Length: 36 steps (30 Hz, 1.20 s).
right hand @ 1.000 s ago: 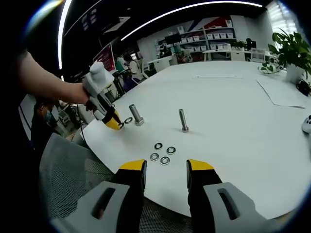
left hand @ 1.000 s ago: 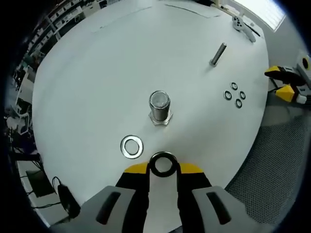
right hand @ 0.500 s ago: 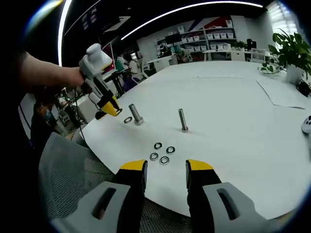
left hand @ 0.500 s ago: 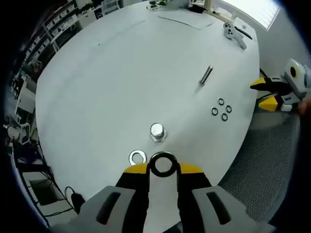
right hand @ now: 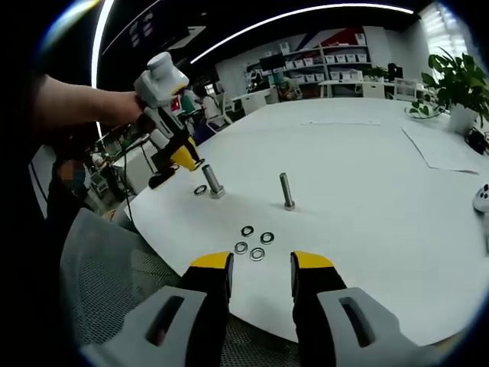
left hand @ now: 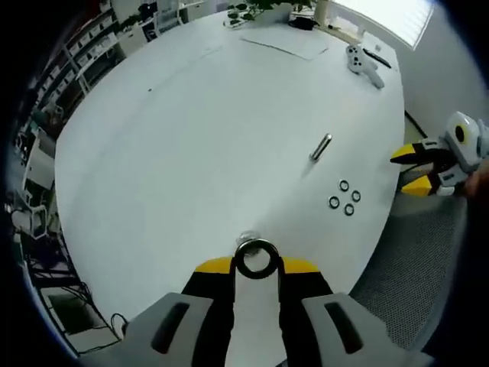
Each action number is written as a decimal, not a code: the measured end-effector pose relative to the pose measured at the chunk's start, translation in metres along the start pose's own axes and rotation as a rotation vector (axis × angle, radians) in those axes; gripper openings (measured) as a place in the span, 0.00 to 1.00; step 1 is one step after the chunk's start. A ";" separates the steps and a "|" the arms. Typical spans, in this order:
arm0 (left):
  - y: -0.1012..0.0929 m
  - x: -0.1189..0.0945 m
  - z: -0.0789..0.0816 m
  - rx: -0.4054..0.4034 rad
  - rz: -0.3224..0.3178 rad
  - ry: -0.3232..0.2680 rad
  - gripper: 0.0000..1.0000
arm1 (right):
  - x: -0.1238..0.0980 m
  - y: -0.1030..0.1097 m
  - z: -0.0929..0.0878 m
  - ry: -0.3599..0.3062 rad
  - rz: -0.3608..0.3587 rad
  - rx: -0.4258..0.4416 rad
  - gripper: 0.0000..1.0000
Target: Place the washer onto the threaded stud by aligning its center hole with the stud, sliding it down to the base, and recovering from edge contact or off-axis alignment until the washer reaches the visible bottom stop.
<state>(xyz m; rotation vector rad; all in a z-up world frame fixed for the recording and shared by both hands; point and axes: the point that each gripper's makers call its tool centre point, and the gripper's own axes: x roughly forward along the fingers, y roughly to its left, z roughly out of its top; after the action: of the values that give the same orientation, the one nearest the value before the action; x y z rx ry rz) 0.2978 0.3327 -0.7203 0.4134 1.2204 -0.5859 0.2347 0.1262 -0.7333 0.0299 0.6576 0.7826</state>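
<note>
- Washer [left hand: 255, 258] sits pinched flat between the yellow tips of your left gripper [left hand: 256, 264], held above the white tabletop [left hand: 214, 130].
- Directly under it, in the left gripper view, the top of the short threaded stud [left hand: 246, 239] peeks out just past the washer's far edge.
- In the right gripper view, your left gripper [right hand: 183, 157] hangs just above and beside that stud [right hand: 213, 181], with a spare washer [right hand: 200, 189] lying flat on the tabletop next to the stud's base.
- A second, taller stud [right hand: 286, 190] stands upright near the middle of the tabletop, well apart from the first.
- A cluster of small washers [right hand: 254, 245] lies near the tabletop's edge.
- Your right gripper [right hand: 260, 264] is released, its jaws apart with nothing between them, hovering off the tabletop's edge.
</note>
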 end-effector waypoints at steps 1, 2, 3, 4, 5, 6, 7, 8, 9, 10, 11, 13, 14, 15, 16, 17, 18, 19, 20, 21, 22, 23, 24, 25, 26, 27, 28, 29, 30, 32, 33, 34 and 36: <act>0.000 0.000 0.001 0.004 0.002 0.000 0.19 | 0.000 0.000 0.000 0.000 0.000 0.000 0.33; 0.000 0.001 0.002 0.007 0.003 0.000 0.19 | 0.000 0.000 0.000 -0.001 -0.002 -0.001 0.33; 0.000 0.002 0.003 0.012 0.003 -0.002 0.19 | 0.000 0.000 0.000 -0.003 -0.002 -0.003 0.33; 0.001 0.003 0.003 0.021 0.005 -0.002 0.19 | 0.000 0.000 0.000 -0.004 -0.003 -0.004 0.33; 0.001 0.004 0.004 0.030 0.008 -0.001 0.19 | 0.000 0.000 0.001 -0.005 -0.003 -0.007 0.32; 0.002 0.006 0.004 0.037 0.007 0.005 0.19 | 0.000 0.000 0.001 -0.004 -0.003 -0.010 0.32; 0.002 0.007 0.003 0.039 0.007 0.009 0.19 | 0.000 0.000 0.000 -0.004 -0.004 -0.011 0.32; 0.002 0.007 0.003 0.041 0.007 0.013 0.19 | 0.000 -0.001 0.000 -0.004 -0.006 -0.012 0.32; 0.003 0.008 0.003 0.044 0.008 0.013 0.19 | 0.000 -0.001 0.001 -0.005 -0.006 -0.011 0.32; 0.004 0.008 0.003 0.046 0.008 0.015 0.19 | 0.000 -0.001 0.001 -0.006 -0.006 -0.011 0.32; 0.003 0.008 0.003 0.046 0.009 0.016 0.19 | 0.000 -0.001 0.001 -0.006 -0.007 -0.011 0.32; 0.004 0.010 0.002 0.051 0.010 0.022 0.19 | 0.000 -0.001 0.001 -0.007 -0.007 -0.012 0.32; 0.004 0.010 0.002 0.054 0.011 0.024 0.19 | 0.000 -0.001 0.001 -0.008 -0.008 -0.012 0.32; 0.004 0.011 0.002 0.056 0.011 0.026 0.19 | 0.000 -0.001 0.001 -0.008 -0.008 -0.012 0.32; 0.005 0.012 0.003 0.060 0.013 0.024 0.19 | 0.000 -0.001 0.001 -0.008 -0.008 -0.012 0.32; 0.005 0.013 0.004 0.059 0.012 0.025 0.19 | -0.001 -0.001 0.001 -0.008 -0.009 -0.014 0.32; 0.005 0.015 0.004 0.061 0.012 0.028 0.19 | -0.001 -0.001 0.001 -0.008 -0.009 -0.014 0.32; 0.005 0.015 0.004 0.064 0.012 0.031 0.19 | -0.001 -0.001 0.001 -0.008 -0.009 -0.015 0.32; 0.005 0.017 0.003 0.067 0.012 0.036 0.19 | -0.001 -0.001 0.001 -0.007 -0.009 -0.017 0.32; 0.006 0.019 0.003 0.073 0.013 0.040 0.19 | -0.001 -0.001 0.001 -0.007 -0.008 -0.017 0.32; 0.006 0.020 0.003 0.076 0.013 0.042 0.19 | -0.001 -0.001 0.001 -0.007 -0.008 -0.018 0.32; 0.006 0.022 0.004 0.077 0.012 0.043 0.19 | -0.001 -0.001 0.001 -0.007 -0.009 -0.018 0.32; 0.005 0.023 0.003 0.077 0.010 0.046 0.19 | -0.001 -0.001 0.001 -0.008 -0.009 -0.018 0.31; 0.004 0.025 0.002 0.083 0.008 0.056 0.19 | -0.001 -0.001 0.001 -0.008 -0.009 -0.018 0.31; 0.004 0.027 0.002 0.091 0.010 0.062 0.19 | -0.001 -0.001 0.001 -0.008 -0.009 -0.019 0.31; 0.004 0.029 0.000 0.103 0.011 0.072 0.19 | -0.001 -0.001 0.001 -0.008 -0.009 -0.020 0.31; 0.003 0.031 0.000 0.107 0.011 0.078 0.19 | -0.001 -0.001 0.001 -0.006 -0.010 -0.021 0.31; 0.003 0.032 0.000 0.114 0.012 0.077 0.19 | -0.001 -0.001 0.001 -0.006 -0.010 -0.021 0.31; 0.003 0.034 -0.001 0.116 0.014 0.083 0.19 | -0.001 -0.001 0.001 -0.007 -0.010 -0.021 0.31; 0.004 0.037 -0.001 0.120 0.015 0.082 0.19 | -0.001 -0.001 0.001 -0.007 -0.010 -0.021 0.31; 0.004 0.038 -0.002 0.120 0.013 0.083 0.19 | -0.001 -0.001 0.001 -0.006 -0.010 -0.021 0.31; 0.004 0.040 -0.003 0.122 0.013 0.088 0.19 | -0.001 -0.001 0.001 -0.006 -0.010 -0.020 0.31; 0.003 0.044 -0.004 0.129 0.011 0.091 0.19 | -0.001 -0.001 0.001 -0.007 -0.009 -0.021 0.31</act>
<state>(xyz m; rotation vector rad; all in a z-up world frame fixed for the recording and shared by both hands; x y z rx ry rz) 0.3067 0.3286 -0.7638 0.5603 1.2703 -0.6439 0.2350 0.1248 -0.7323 0.0107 0.6429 0.7799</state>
